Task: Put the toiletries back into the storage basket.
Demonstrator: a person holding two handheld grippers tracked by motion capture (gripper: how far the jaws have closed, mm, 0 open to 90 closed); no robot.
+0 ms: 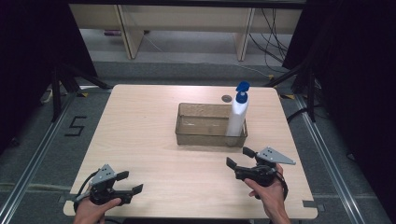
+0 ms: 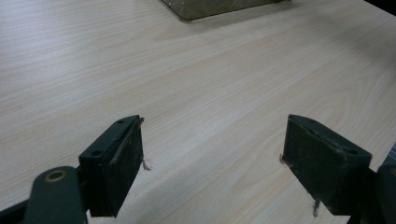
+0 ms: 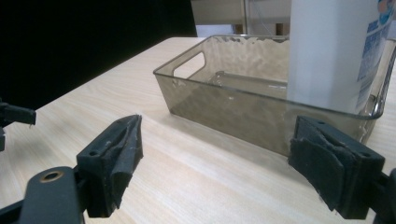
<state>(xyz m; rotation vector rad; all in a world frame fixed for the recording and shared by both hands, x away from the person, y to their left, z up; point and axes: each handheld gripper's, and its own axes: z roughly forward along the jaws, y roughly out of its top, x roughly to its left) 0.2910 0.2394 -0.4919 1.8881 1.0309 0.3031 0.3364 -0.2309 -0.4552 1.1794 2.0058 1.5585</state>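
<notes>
Bottle (image 1: 237, 117) first: it's a white one with a blue flip cap, standing upright in the right end of the clear smoky bin (image 1: 187, 126), which sits right of centre on the far half of the wooden table (image 1: 140, 121). In the right gripper view the bottle (image 3: 327, 51) rises right behind the bin's near wall (image 3: 224, 112), so that hand is obviously lined up on it.

Right gripper (image 1: 237, 157) hovers just near of the bin, jaws spread wide, nothing between them. Left gripper (image 1: 131, 182) is down at the near left corner of the table, well apart from everything, also spread wide and holding nothing; its own view has bare wood ahead and a corner of the bin (image 2: 219, 7) at the far edge.

My read is that this is the approach stage, before any grasp. Looks like the bottle is about to get lifted out of the bin, though that's a guess. Next move would need the right gripper to come up over the near wall, straddle the bottle body and close on it squarely, since a tall, narrow bottle could tip if it gets nudged off-centre. Left hand could steady the bin.
</notes>
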